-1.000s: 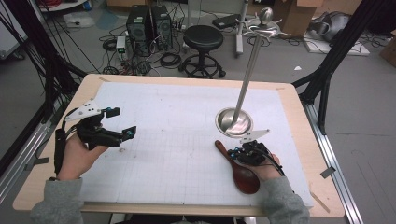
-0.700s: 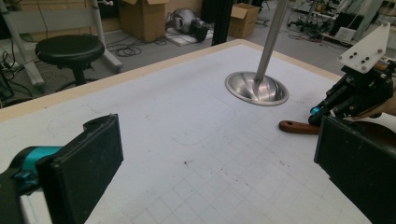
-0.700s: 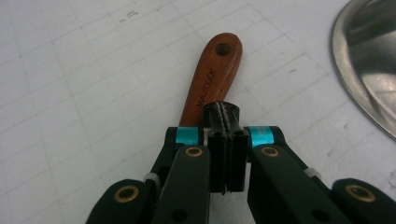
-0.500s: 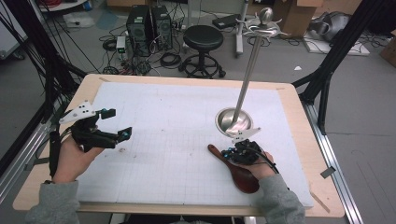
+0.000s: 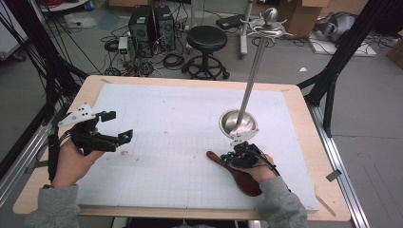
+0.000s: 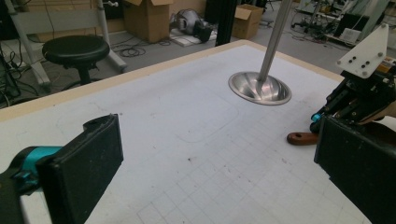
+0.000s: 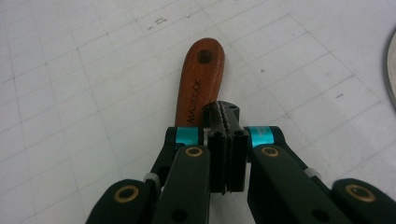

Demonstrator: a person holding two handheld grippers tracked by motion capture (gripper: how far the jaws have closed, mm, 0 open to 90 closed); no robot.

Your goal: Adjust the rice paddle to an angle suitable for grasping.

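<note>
The right claw [image 7: 223,114] is clenched with nothing in it, above the wooden spoon [image 7: 198,79], whose handle lies just beyond its tips. The left claw [image 5: 119,126] stands released, well apart over the desk [image 5: 190,80].

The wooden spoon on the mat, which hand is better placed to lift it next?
Probably the right. The right gripper sits directly over the wooden spoon handle, jaws shut, seemingly empty. The left gripper hovers open at the far side of the mat.
</note>
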